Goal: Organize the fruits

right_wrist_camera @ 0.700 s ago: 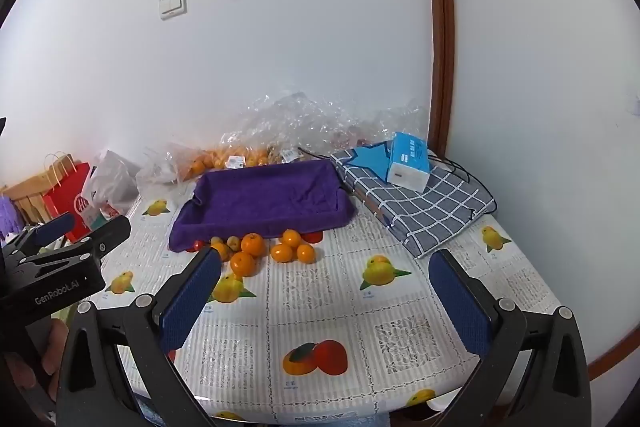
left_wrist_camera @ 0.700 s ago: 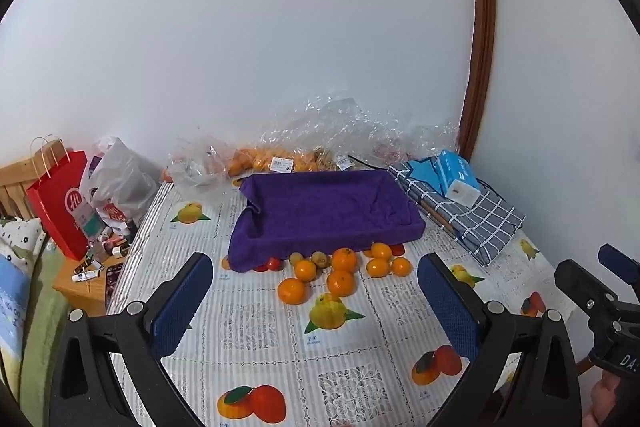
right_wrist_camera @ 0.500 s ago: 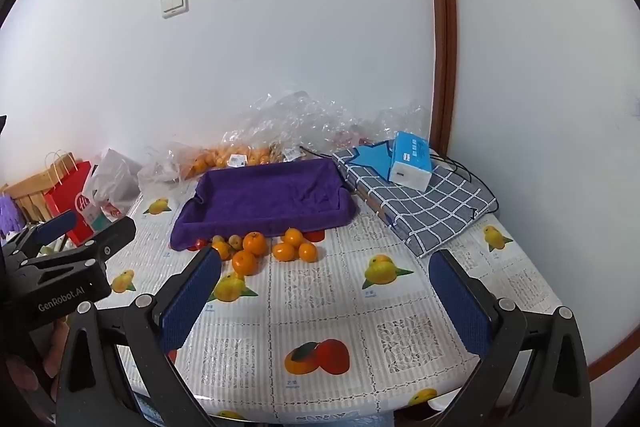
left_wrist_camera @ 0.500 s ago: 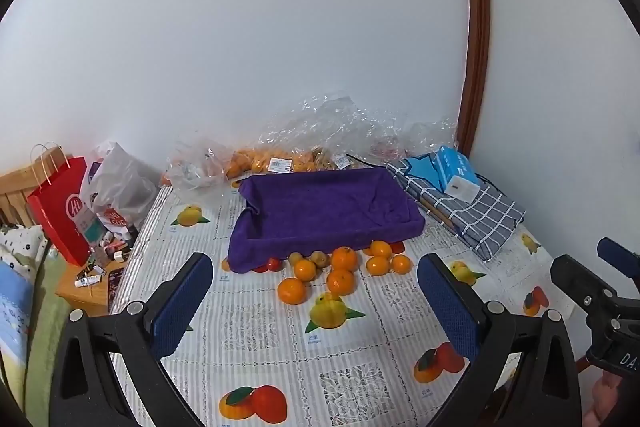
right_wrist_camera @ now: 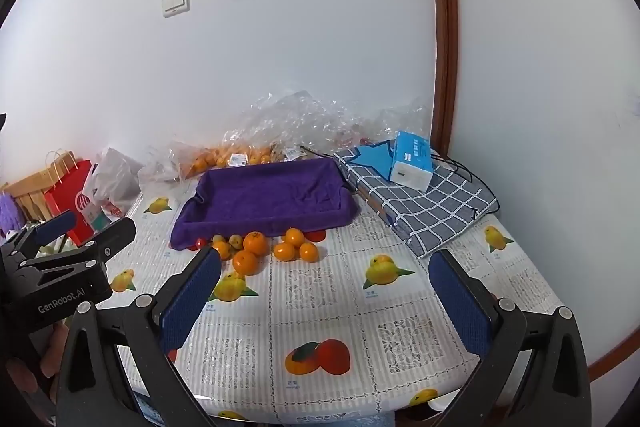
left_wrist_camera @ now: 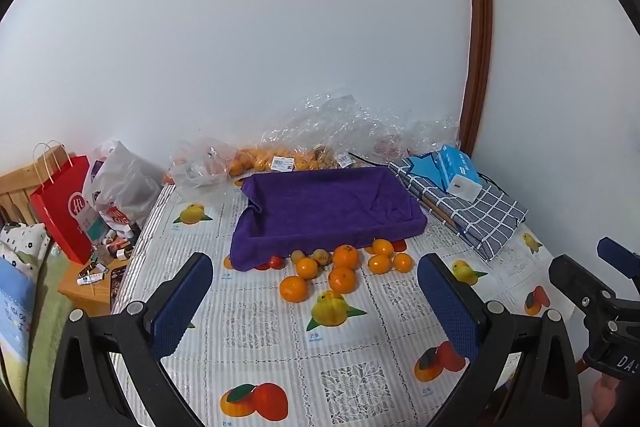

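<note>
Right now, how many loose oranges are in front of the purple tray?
7. There are four on the left: front, behind it, front-right, rear. There are three on the right. One more may hide under the left corner of the tray.

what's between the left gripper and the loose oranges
Only bare printed tablecloth, seen in the left wrist view; left gripper is open short of the oranges.

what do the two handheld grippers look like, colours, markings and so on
Both are the same build: black angular frames with silver bolt heads and two long fingers faced with dark blue textured pads. Seen from the right wrist, the left gripper carries white "GenRobot.AI" lettering on its body. Seen from the left wrist, the right gripper shows white letters cut off at the edge. No cables or sleeves are visible.
</note>
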`<state>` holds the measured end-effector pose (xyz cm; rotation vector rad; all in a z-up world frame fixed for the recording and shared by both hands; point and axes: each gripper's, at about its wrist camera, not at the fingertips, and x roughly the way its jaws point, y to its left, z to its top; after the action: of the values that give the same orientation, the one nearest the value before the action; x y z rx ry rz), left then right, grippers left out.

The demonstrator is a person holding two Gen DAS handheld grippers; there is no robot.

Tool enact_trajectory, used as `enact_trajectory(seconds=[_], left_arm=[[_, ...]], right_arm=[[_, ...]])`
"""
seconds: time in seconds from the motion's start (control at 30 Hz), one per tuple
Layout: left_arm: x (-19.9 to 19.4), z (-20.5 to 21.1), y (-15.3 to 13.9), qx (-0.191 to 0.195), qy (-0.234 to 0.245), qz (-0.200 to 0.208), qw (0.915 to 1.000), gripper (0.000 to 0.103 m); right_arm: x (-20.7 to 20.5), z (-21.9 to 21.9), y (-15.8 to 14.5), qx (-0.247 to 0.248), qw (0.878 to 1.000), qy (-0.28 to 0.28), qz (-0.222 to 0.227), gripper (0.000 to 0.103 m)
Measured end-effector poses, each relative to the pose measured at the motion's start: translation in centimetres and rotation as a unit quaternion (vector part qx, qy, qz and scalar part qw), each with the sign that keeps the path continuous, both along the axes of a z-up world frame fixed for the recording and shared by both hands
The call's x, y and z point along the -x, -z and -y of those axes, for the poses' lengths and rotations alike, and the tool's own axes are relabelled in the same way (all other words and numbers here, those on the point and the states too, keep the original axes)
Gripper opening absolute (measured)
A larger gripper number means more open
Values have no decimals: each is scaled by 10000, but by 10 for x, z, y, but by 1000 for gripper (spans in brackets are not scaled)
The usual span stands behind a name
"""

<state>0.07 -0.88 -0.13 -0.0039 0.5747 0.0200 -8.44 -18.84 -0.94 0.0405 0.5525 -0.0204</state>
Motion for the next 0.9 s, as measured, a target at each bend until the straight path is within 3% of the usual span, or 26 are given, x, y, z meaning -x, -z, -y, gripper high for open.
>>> enact_trajectory(seconds=[0.9], left_arm=[[6, -6, -3, 62, -32, -5, 10000, 103]], right_arm=[[3, -6, -3, 78, 9999, -69, 58, 103]])
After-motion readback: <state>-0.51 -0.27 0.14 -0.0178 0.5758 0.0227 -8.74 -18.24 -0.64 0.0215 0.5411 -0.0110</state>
